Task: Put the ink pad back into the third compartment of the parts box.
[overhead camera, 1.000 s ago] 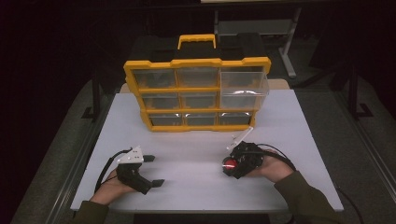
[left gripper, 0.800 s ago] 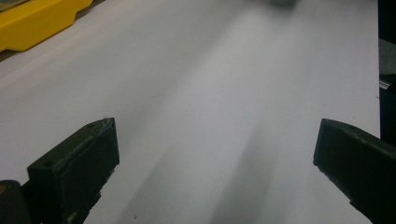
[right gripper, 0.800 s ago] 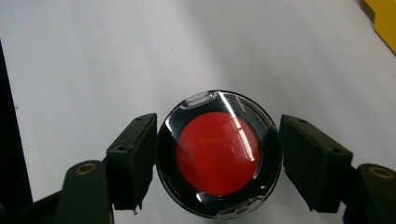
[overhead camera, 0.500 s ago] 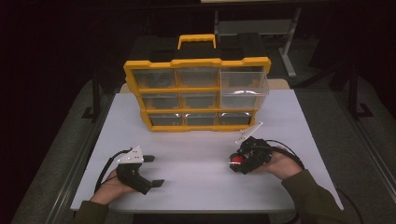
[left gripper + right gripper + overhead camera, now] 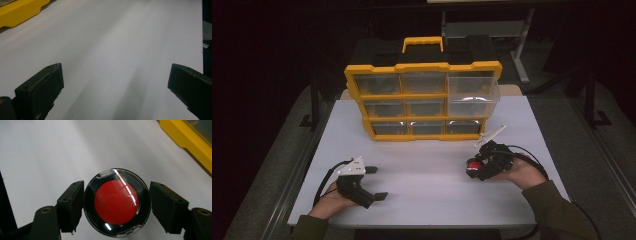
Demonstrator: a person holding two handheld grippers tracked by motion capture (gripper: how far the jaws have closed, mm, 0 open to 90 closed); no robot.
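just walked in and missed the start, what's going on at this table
A person sits at a white table with a gripper in each hand. The right gripper is shut on a round black compact with a red centre, held just above the table. The left gripper rests near the front edge, wide open with nothing between its jaws. Behind both stands a yellow organizer case with clear drawers, upright and closed.

Left gripper [image 5: 374, 182], held by the left hand [image 5: 332, 197] low over the table, jaws spread wide apart with nothing between them. Right gripper [image 5: 474, 167], held by the right hand [image 5: 517, 172], jaws closed against a round red-centred case [image 5: 117, 202].
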